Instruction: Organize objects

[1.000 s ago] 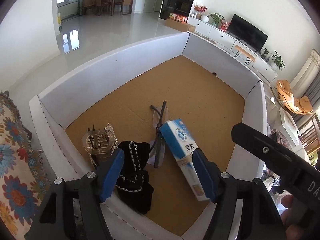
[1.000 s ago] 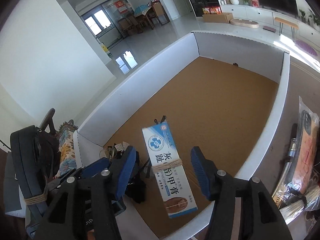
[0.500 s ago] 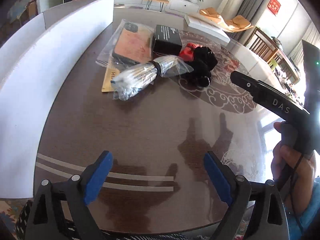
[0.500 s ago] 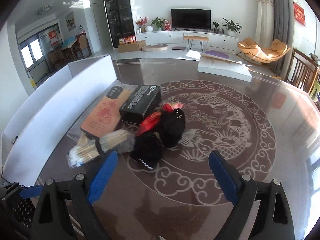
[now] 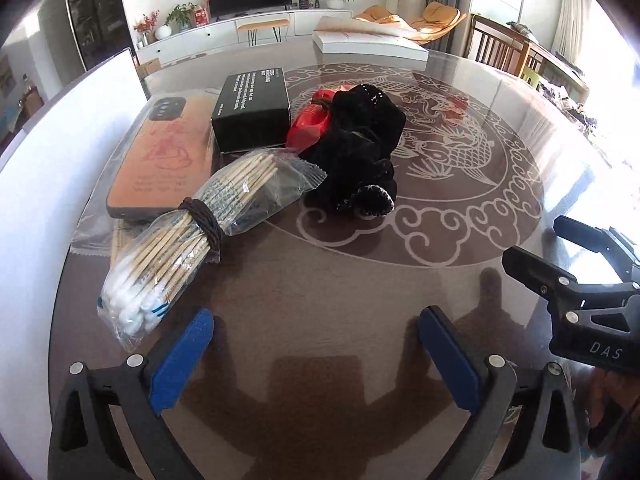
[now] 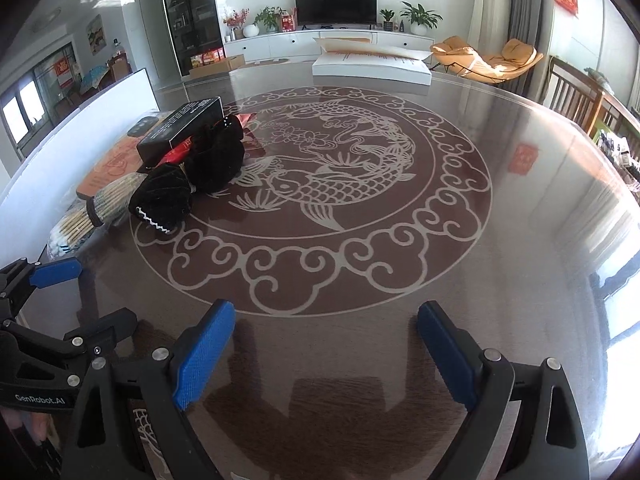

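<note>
A: What is held by the left gripper (image 5: 316,334)?
B: Nothing; its jaws are opening wide. The right gripper (image 6: 326,338) is empty and wide apart too.
A: Where is the cotton swab bag (image 5: 188,236) kept?
B: On the table (image 5: 360,272), beside the black box (image 5: 252,108).

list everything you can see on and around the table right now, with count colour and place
cotton swab bundle: one, wooden sticks with white tips, in clear plastic, nearest the left gripper
phone case: one, orange, beside the white wall
black box: one, behind the swabs
red packet: one, against the black box
black fabric: a heap, black, right of the swabs
white wall: one, left table edge
white flat box: one, far table edge
table: one, brown with carp pattern
left gripper: one, blue pads, opening, nothing between
right gripper: one, blue pads, open, nothing between
</note>
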A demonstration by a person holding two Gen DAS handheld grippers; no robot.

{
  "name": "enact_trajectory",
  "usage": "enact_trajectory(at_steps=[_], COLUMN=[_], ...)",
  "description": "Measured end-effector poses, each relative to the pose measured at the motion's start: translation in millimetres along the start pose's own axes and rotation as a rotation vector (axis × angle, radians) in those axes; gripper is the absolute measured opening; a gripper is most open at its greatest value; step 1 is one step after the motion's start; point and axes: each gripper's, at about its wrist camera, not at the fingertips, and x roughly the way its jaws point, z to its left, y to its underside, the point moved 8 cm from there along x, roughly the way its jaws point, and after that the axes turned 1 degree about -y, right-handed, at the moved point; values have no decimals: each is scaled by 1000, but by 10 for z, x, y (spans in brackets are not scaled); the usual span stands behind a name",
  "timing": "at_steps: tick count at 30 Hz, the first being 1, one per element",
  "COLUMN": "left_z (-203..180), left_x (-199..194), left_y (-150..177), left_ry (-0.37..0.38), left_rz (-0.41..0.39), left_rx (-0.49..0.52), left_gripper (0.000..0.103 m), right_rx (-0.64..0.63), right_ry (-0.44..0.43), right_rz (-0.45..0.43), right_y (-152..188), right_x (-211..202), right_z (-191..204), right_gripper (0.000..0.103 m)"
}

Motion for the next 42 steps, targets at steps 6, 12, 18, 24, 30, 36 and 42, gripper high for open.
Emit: enact_trajectory(at_steps=[6, 12, 18, 24, 30, 36, 42], left_z=[43, 21, 22, 23, 25, 26, 25], left_x=[87, 124, 124, 119, 118, 120, 117], left_y=[-158, -183, -183, -183, -182, -183, -183], left_ry=[65, 63, 63, 63, 63, 63, 63], left_rz=[-51, -51, -51, -51, -51, -51, -51], left_rx=[77, 80, 80, 80, 80, 80, 80], left_gripper=[103, 103, 103, 103, 103, 103, 103], right_rx=[-39, -39, -39, -39, -39, -39, -39], right_ry=[33, 33, 33, 33, 33, 33, 32], right_rz=[29, 30, 30, 30, 30, 30, 30], right_y=[21, 25, 26, 27, 27, 29, 32], right_x=[92, 92, 91, 90, 90, 88, 84], right_z=[74, 75, 75, 75, 76, 77, 78], right_gripper=[103, 103, 103, 103, 103, 103, 103])
